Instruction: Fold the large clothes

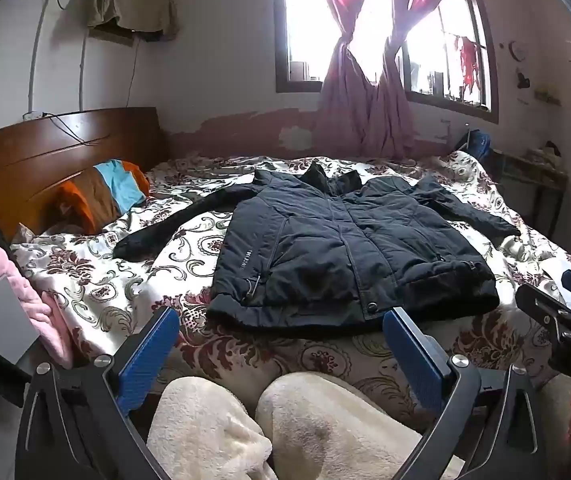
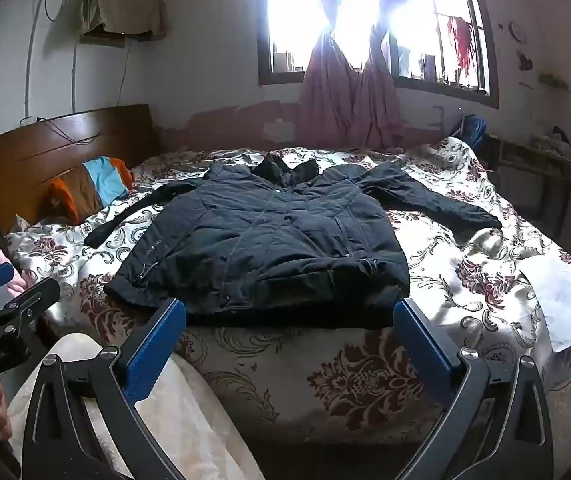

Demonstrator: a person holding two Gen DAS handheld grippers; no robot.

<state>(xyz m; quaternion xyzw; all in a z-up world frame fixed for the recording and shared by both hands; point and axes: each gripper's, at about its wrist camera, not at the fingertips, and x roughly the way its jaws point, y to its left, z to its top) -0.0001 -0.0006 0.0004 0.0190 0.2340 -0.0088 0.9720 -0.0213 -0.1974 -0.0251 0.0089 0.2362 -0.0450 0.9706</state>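
Item: one dark padded jacket (image 1: 349, 240), laid front-up and zipped on the bed (image 1: 97, 280), centre of frame in both wrist views; collar toward the window, hem toward the near edge. Both sleeves spread outward, one running to the left of the frame toward the striped pillow (image 1: 105, 196), the other to the right. Bed cover: floral print. Also present: white sheet of paper (image 2: 565, 304) at the right edge of the bed; pink garment (image 1: 25, 296) at far left. Left gripper (image 1: 281, 344): jaws spread wide, nothing between them, held short of the hem. Right gripper (image 2: 289, 340): jaws likewise spread and empty, also short of the hem. Each gripper shows at the edge of the other's view. Status: folding not yet begun; the jacket lies flat and unfolded, so this reads as the approach before a first grasp. Next move, by judgement: reach out to a sleeve or side edge, pinch the thick padding firmly, and carry it across the body; the bulky fabric may spring back unless pressed down.
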